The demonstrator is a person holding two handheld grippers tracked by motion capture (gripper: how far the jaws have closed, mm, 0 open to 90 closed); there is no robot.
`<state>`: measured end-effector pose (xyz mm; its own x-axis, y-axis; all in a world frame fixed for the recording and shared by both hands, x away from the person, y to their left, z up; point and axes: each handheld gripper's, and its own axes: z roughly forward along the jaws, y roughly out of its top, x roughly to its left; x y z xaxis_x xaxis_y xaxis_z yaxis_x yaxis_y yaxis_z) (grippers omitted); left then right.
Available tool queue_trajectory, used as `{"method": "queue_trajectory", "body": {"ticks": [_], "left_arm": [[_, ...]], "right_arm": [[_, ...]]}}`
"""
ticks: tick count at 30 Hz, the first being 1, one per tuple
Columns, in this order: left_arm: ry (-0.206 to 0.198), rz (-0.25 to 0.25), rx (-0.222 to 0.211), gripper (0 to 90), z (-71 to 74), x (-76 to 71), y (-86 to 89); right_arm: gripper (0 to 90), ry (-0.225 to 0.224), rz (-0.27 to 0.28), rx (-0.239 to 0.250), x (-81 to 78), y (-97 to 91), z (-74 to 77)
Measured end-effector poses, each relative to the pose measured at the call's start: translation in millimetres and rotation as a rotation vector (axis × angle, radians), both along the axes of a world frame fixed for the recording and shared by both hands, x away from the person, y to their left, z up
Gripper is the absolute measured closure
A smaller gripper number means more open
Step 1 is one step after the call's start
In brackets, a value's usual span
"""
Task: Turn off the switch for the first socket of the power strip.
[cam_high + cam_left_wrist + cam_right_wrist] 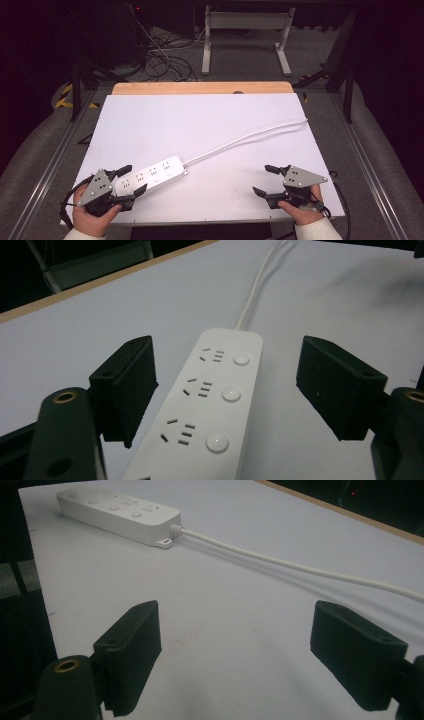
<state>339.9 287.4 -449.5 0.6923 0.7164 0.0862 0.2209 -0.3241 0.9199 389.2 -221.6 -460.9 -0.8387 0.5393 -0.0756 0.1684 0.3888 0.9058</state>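
Note:
A white power strip [150, 177] lies flat near the front left of the white tabletop [200, 120], and its white cord [245, 136] runs off to the far right edge. My left gripper [134, 179] is open with its jaws straddling the near end of the strip. In the left gripper view the strip [215, 405], with its sockets and round buttons, sits between the two pads [130, 385] with a gap on each side. My right gripper [262, 179] is open over bare table at the front right, with nothing between its jaws. The right gripper view has the strip [120, 512] and cord [300, 567] far ahead of that gripper [240, 655].
A wooden strip [200, 88] borders the table's far edge. Metal rails [50, 165] run along both sides of the table. On the floor beyond are tangled cables [160, 60] and the white legs of another desk [245, 45].

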Motion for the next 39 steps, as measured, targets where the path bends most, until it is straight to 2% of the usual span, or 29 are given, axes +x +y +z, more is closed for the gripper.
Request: {"method": "queue_trajectory", "body": {"ticks": [3, 5, 10, 14, 20, 26, 39], "left_arm": [[0.000, -0.002, 0.003, 26.3, 0.9, 0.2, -0.2], [0.018, 0.001, 0.019, 27.6, 1.4, 0.0, -0.7], [0.029, -0.017, 0.019, 33.6, 4.5, 1.8, -2.2], [0.029, -0.015, 0.027, 35.1, 7.8, 4.0, -4.1], [0.051, -0.020, 0.025, 37.9, 13.6, 7.4, -5.1], [0.076, -0.040, 0.022, 39.0, 20.3, 14.1, -8.3], [0.079, -0.079, 0.032, 39.4, 32.6, 30.1, -25.2]], "right_arm": [[20.7, -0.002, 0.001, -0.001, 0.1, 0.0, -0.2], [20.8, 0.000, 0.002, -0.001, 0.1, 0.0, -0.3], [20.9, 0.005, 0.010, -0.012, 0.8, 1.3, -1.7], [20.9, 0.010, 0.009, -0.012, 0.9, 1.5, -1.7], [20.9, 0.019, 0.018, -0.020, 1.5, 3.2, -3.2], [20.9, 0.025, 0.020, -0.016, 2.1, 3.1, -3.8], [20.8, 0.028, 0.026, -0.019, 2.5, 3.4, -4.6]]}}
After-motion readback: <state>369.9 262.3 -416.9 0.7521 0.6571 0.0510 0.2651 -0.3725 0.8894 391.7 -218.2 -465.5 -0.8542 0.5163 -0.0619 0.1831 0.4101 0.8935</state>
